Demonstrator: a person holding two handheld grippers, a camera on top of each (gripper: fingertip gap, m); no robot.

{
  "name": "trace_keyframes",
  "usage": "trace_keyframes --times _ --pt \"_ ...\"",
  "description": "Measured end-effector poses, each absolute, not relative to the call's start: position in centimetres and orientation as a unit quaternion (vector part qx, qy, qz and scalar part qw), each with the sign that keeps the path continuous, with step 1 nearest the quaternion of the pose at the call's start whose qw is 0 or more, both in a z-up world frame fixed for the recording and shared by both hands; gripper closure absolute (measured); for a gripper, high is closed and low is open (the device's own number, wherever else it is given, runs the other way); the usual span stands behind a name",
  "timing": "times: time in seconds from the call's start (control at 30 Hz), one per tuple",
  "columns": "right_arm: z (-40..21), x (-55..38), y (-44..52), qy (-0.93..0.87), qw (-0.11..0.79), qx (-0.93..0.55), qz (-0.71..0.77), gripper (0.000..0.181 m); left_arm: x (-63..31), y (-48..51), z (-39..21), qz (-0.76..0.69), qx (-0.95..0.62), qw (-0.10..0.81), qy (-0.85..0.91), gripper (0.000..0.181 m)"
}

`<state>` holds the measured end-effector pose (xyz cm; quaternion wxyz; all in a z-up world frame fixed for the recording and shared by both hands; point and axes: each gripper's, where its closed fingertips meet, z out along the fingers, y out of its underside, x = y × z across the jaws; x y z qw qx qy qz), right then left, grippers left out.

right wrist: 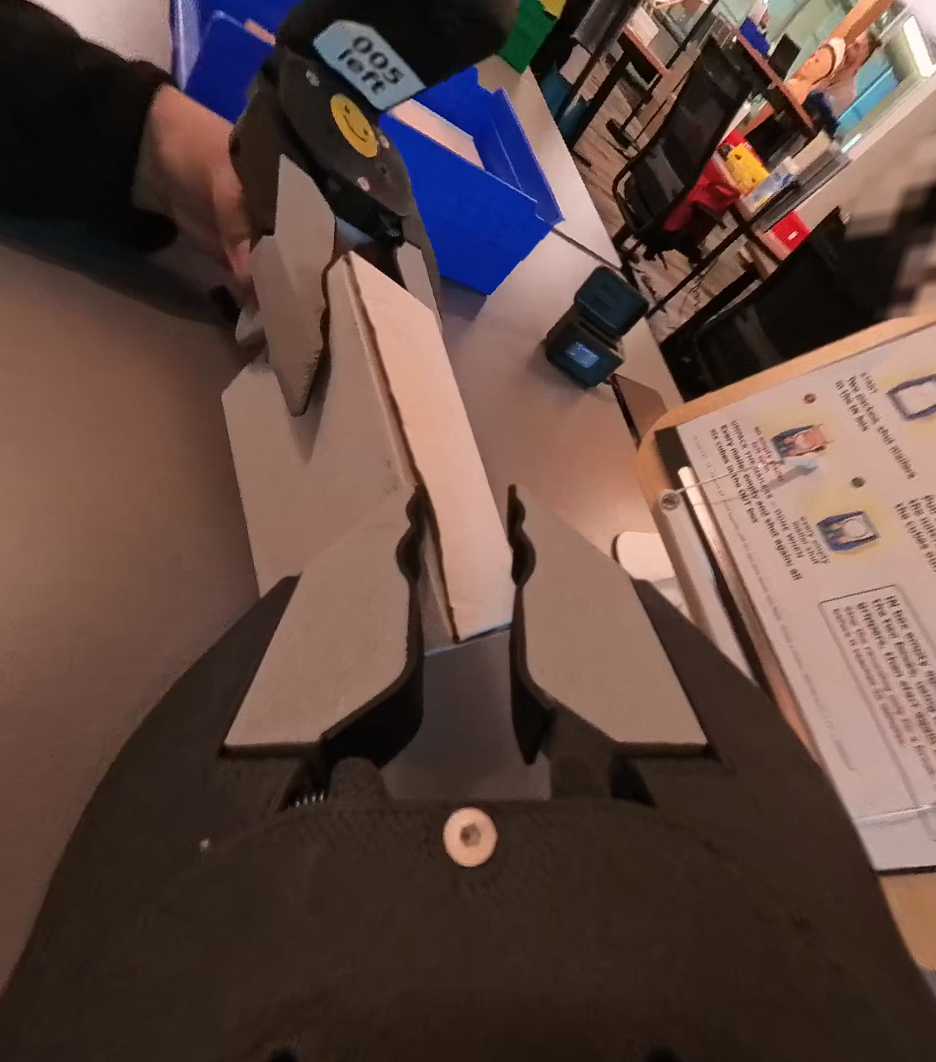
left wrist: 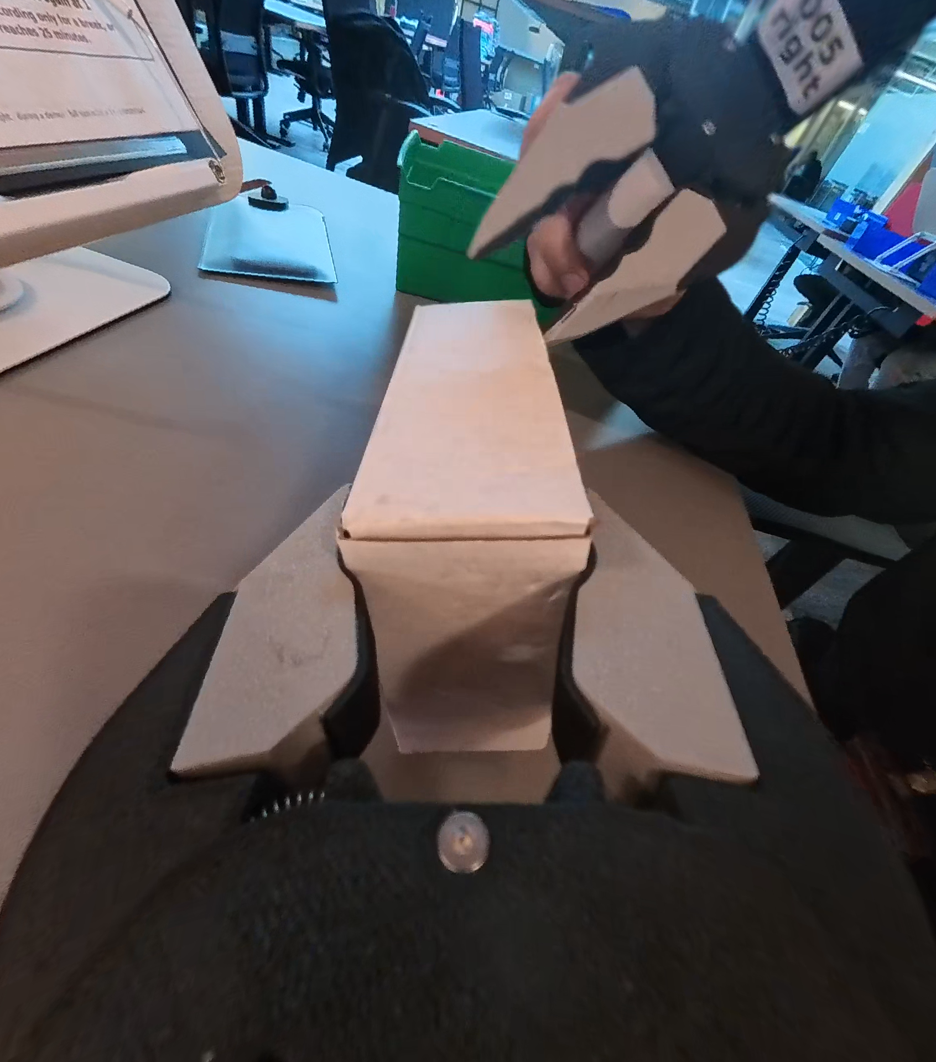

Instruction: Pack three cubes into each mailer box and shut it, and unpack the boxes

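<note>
I see my left gripper (left wrist: 465,517) squeezed on the near end of the long mailer box (left wrist: 471,425), one finger on each side. The box lies shut on the grey table (left wrist: 167,402), pointing toward 12 o'clock. My right gripper (right wrist: 463,506) is at the far end of the box. Its fingers are apart, with a box edge between them, but I cannot tell if they touch it. A green bin (left wrist: 442,230) sits at 12 o'clock behind the box.
</note>
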<state>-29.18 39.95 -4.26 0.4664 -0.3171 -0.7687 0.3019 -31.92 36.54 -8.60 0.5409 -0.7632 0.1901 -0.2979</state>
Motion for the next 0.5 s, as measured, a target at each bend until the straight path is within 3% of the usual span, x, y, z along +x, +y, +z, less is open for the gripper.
trace_keyframes --times 0.13,0.5 --pt "-4.8 -29.5 39.0 -0.786 0.496 -0.283 0.238 0.181 -32.0 36.7 -8.7 -0.295 -0.769 0.537 0.181 0.108" --pt "-4.7 -30.4 39.2 -0.768 0.547 -0.278 0.182 0.181 -32.6 36.8 -8.6 -0.274 -0.785 0.531 0.161 0.108"
